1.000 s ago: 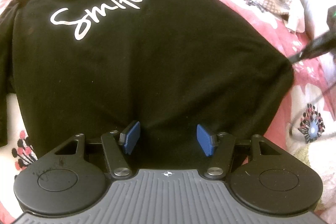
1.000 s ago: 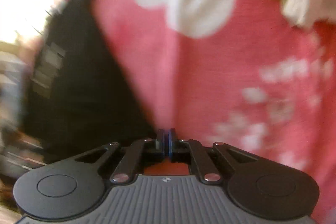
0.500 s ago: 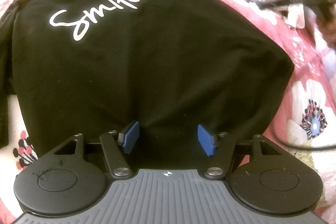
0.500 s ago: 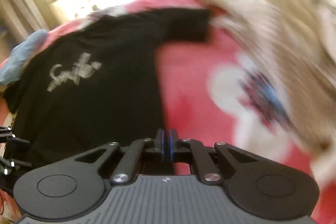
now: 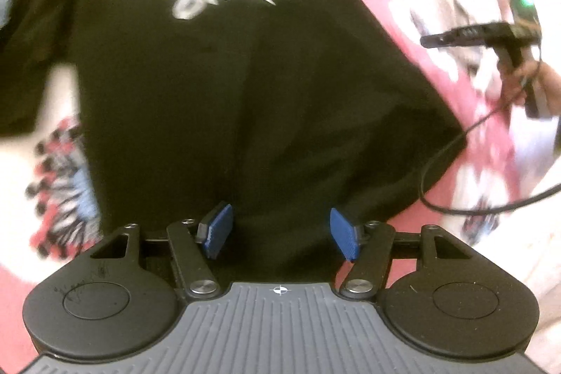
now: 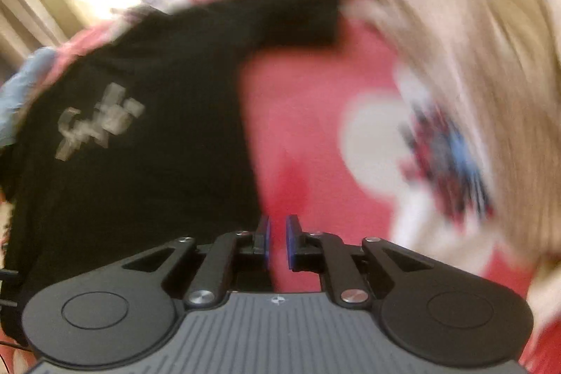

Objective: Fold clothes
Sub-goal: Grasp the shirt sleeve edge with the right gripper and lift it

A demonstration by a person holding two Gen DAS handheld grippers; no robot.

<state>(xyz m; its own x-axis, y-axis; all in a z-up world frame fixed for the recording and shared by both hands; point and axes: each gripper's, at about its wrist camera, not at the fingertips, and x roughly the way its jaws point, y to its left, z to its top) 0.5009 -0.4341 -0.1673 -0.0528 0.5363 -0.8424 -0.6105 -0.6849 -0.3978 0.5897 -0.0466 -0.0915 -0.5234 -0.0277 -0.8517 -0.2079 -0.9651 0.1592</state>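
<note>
A black T-shirt (image 5: 245, 93) with a white "Smile" print lies flat on a red floral bedspread (image 5: 491, 146). My left gripper (image 5: 280, 230) hangs open over the shirt's near hem, with black cloth below its blue pads and none pinched. In the right wrist view the T-shirt (image 6: 140, 128) lies to the left, one sleeve reaching out. My right gripper (image 6: 277, 240) is above the bedspread (image 6: 308, 128) just right of the shirt's edge. Its jaws are opening, with a narrow gap and nothing between them. The left wrist view shows the right gripper (image 5: 426, 41) held in a hand (image 5: 540, 83), clear of the shirt.
A black cable (image 5: 431, 177) trails from the right gripper across the shirt's right corner. Beige checked cloth (image 6: 473, 41) is heaped at the far right of the bed. A blue cloth (image 6: 21, 86) lies beyond the shirt on the left.
The right gripper left the shirt's right corner, rose and swung, and its shut pads parted slightly. The left gripper shifted sideways and rolled, still open.
</note>
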